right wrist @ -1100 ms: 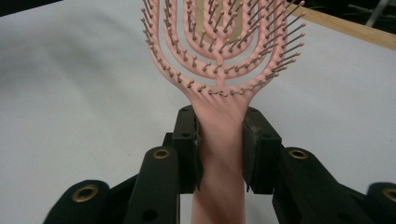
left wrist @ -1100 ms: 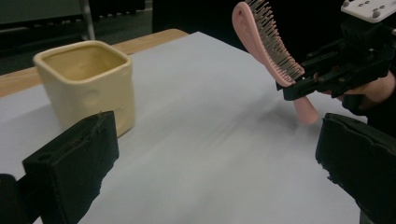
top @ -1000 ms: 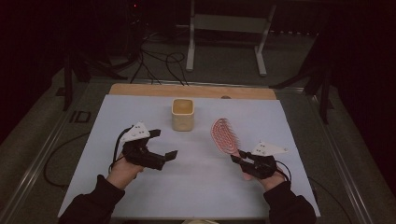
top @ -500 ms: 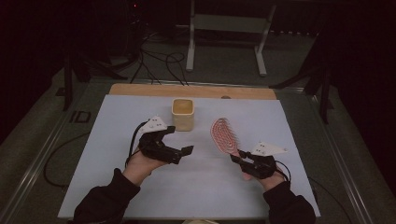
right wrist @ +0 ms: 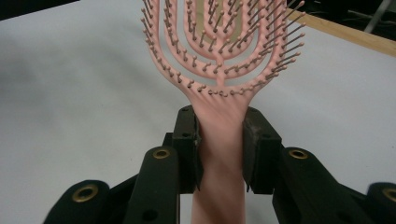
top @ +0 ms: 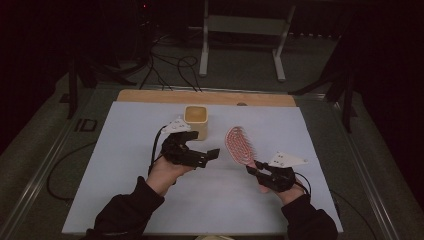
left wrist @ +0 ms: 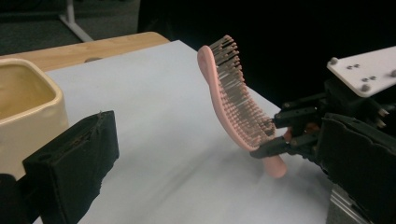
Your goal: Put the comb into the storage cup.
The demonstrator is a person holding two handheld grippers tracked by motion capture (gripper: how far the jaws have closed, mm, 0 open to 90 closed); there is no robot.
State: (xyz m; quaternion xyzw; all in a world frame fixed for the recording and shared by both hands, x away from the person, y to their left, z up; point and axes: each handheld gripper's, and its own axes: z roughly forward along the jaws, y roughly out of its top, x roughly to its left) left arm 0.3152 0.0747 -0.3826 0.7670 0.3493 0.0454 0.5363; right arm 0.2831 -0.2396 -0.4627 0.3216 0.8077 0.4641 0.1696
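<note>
A pink vented hairbrush (top: 239, 145) is lifted off the white mat, bristles facing left, head pointing away from me. My right gripper (top: 256, 170) is shut on its handle; in the right gripper view both pads (right wrist: 256, 149) press the handle (right wrist: 219, 154) just below the head. My left gripper (top: 209, 155) hovers open beside a cream square cup (top: 196, 120), its jaws wide apart with nothing between them. From the left gripper view the brush (left wrist: 229, 93) stands ahead, clamped by the right gripper (left wrist: 280, 133), and the cup (left wrist: 28, 107) is at the left edge.
The white mat (top: 125, 150) covers the table, with a wooden strip (top: 150, 96) along the far edge. A metal stand (top: 240, 40) and cables (top: 170, 65) lie on the floor beyond. A cable (top: 70, 175) trails off the mat's left side.
My left hand has moved right and slightly up, from the mat's left part to beside the cup, nearer the brush. The right gripper and brush have stayed still.
</note>
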